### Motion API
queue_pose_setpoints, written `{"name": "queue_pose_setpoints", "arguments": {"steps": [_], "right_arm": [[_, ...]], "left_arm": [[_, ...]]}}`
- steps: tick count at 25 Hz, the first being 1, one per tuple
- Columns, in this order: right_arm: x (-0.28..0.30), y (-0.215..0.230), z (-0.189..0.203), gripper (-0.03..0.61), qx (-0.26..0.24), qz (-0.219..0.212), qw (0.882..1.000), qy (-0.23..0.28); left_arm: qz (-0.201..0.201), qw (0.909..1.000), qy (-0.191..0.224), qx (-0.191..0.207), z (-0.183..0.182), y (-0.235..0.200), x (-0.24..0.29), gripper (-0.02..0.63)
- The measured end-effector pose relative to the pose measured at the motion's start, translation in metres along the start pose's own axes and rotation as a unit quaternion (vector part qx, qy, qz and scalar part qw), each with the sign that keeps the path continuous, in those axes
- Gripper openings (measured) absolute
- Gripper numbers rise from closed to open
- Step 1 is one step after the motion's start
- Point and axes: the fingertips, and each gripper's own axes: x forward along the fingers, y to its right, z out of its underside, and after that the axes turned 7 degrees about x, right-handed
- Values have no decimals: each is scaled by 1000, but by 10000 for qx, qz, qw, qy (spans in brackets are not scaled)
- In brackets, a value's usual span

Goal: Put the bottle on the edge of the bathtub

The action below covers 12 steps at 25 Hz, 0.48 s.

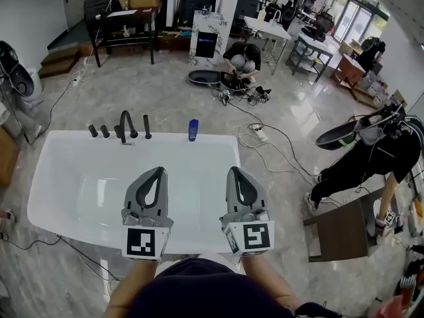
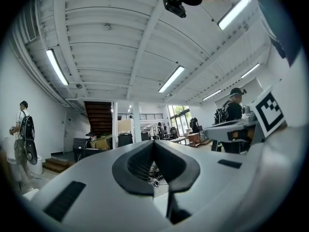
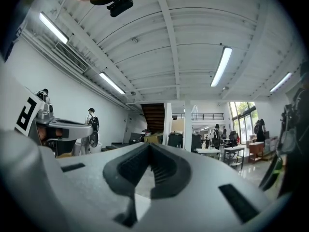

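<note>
A small blue bottle (image 1: pixel 193 130) stands upright on the far rim of the white bathtub (image 1: pixel 50 152), right of the black tap (image 1: pixel 126 126). My left gripper (image 1: pixel 155 172) and right gripper (image 1: pixel 236 171) hover side by side over the tub's near side, both shut with nothing between the fingers. They are well short of the bottle. In the left gripper view the left gripper (image 2: pixel 153 143) points about level across the room. The right gripper (image 3: pixel 147 145) does the same in its own view. Neither gripper view shows the bottle or the tub.
Black tap handles (image 1: pixel 99 131) line the tub's far rim. Cables (image 1: pixel 265 138) trail over the floor beyond the tub. A person crouches (image 1: pixel 242 61) by a dark basin on the floor. Another person (image 1: pixel 371 158) bends over at the right, beside a brown stool (image 1: pixel 341 234).
</note>
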Motion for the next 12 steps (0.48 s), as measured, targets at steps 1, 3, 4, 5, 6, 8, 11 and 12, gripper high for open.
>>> {"name": "queue_pose_setpoints", "arguments": {"steps": [1,3,4,5,6,8,11,12], "right_arm": [[-1,-2,2,1,10,16,10000,-17],[-4,-4,2,2,11,62,10000,-37],[-6,-3,1,1,-2,93,9999,-41],[-8,0,1,0,-6,135,9999,-42],[-10,3,0,0,-1,184,9998,-37],[-14,9,0,2,25,272,9996,-14],[-22,8,0,0,52,301,9995,-20],[-25,7,-1,1,9,288,9996,-25]], "left_arm": [[24,10000,0,-4,1,0,-2,2],[43,10000,-7,-27,0,-1,-6,2],[41,10000,0,-34,-1,-1,-7,2],[40,10000,18,-26,-3,-1,-8,2],[50,10000,43,6,-5,-1,-9,2],[99,9999,90,108,-9,2,-9,2],[181,9996,114,169,-12,8,-12,2],[201,9996,107,166,-13,10,-15,2]]}}
